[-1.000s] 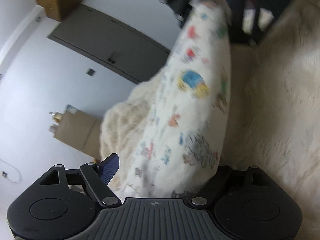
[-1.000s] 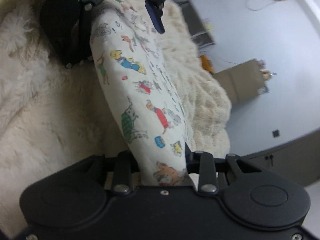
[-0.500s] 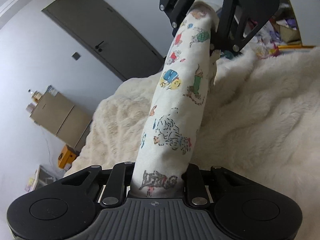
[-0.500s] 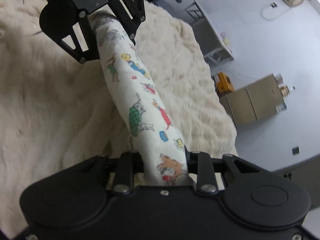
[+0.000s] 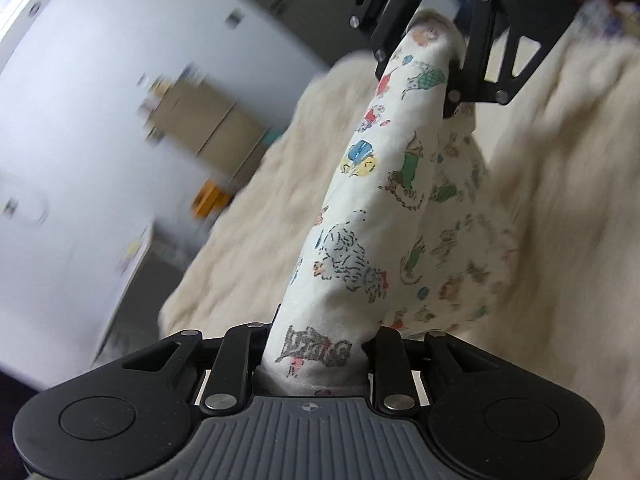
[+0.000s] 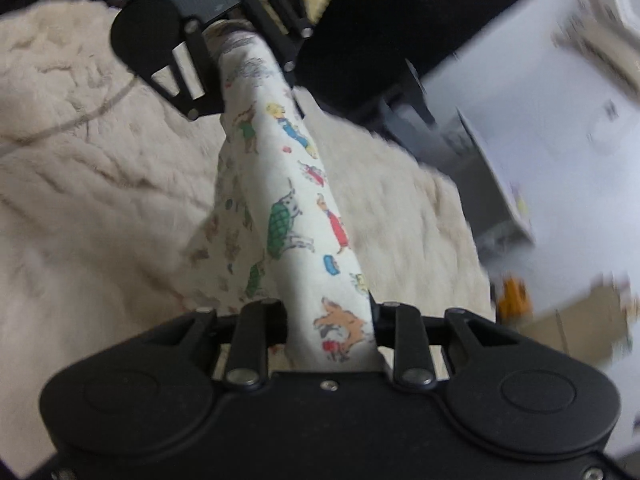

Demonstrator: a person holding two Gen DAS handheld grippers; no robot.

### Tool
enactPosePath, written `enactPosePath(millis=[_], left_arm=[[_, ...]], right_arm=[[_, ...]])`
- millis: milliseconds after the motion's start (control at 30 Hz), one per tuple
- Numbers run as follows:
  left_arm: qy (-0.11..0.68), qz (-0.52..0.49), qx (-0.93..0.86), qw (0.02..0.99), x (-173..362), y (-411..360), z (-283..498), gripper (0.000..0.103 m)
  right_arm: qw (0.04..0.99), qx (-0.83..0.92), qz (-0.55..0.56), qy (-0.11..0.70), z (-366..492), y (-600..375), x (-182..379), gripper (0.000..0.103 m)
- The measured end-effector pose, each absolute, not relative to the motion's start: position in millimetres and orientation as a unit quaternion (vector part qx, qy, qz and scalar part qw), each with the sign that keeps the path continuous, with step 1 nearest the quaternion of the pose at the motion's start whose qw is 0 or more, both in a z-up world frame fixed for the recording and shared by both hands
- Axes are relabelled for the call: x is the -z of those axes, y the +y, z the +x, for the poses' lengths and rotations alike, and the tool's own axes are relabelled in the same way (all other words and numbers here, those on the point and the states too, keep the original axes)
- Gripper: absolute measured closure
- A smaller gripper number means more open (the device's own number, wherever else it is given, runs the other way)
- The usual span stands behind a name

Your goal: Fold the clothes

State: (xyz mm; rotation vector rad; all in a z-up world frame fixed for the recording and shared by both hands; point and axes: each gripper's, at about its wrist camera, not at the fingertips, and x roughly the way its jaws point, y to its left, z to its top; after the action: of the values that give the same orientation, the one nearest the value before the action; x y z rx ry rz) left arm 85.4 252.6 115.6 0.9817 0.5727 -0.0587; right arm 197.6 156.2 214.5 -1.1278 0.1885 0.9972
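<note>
Left wrist view: left gripper [image 5: 316, 352] clamped tight on 1 end of the printed garment [image 5: 384, 184]; right gripper [image 5: 436, 40] pinches the far end. Cloth spans between the 2, held above the fluffy cream blanket [image 5: 560, 200], slack part hanging below. Soft, light, limp; it should sag and drape wherever unsupported, so corners or hem edges are the best places to grip.

Right wrist view: right gripper [image 6: 332, 340] closed on garment [image 6: 288, 184], left gripper [image 6: 236, 40] opposite. Cream fabric, small coloured dog cartoons, bunched into a rope-like band. Background blurred.
</note>
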Motion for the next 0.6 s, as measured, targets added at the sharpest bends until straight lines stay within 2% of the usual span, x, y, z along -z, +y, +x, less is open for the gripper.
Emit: enactPosePath(millis=[133, 233, 267, 367, 400, 467, 500, 533, 567, 600], left_arm=[[0.223, 0.539, -0.111, 0.805, -82, 296, 65, 0.082], [0.252, 0.510, -0.137, 0.811, -18, 304, 45, 0.080], [0.262, 0.500, -0.145, 0.813, 3, 307, 38, 0.077], [0.290, 0.469, -0.171, 0.817, 66, 315, 18, 0.068], [0.299, 0.458, -0.179, 0.818, 87, 318, 12, 0.064], [0.317, 0.437, -0.196, 0.819, 129, 324, -1, 0.069], [0.326, 0.426, -0.204, 0.819, 150, 326, -8, 0.066], [0.335, 0.415, -0.212, 0.819, 171, 329, -15, 0.062], [0.343, 0.402, -0.220, 0.820, 188, 332, -21, 0.048], [0.340, 0.383, -0.229, 0.828, 179, 335, -25, 0.034]], right_arm=[[0.748, -0.425, -0.510, -0.018, 186, 225, -180, 0.080], [0.756, -0.394, -0.515, -0.095, 168, 265, -134, 0.077], [0.746, -0.386, -0.531, -0.110, 160, 277, -105, 0.072], [0.699, -0.380, -0.599, -0.092, 147, 297, -14, 0.055], [0.682, -0.384, -0.617, -0.075, 144, 299, 7, 0.054], [0.607, -0.412, -0.680, -0.021, 127, 290, 80, 0.058], [0.607, -0.410, -0.680, -0.028, 123, 283, 86, 0.063], [0.613, -0.407, -0.677, -0.032, 121, 278, 88, 0.060], [0.632, -0.401, -0.663, -0.023, 123, 276, 77, 0.047], [0.647, -0.403, -0.647, -0.012, 127, 272, 63, 0.040]])
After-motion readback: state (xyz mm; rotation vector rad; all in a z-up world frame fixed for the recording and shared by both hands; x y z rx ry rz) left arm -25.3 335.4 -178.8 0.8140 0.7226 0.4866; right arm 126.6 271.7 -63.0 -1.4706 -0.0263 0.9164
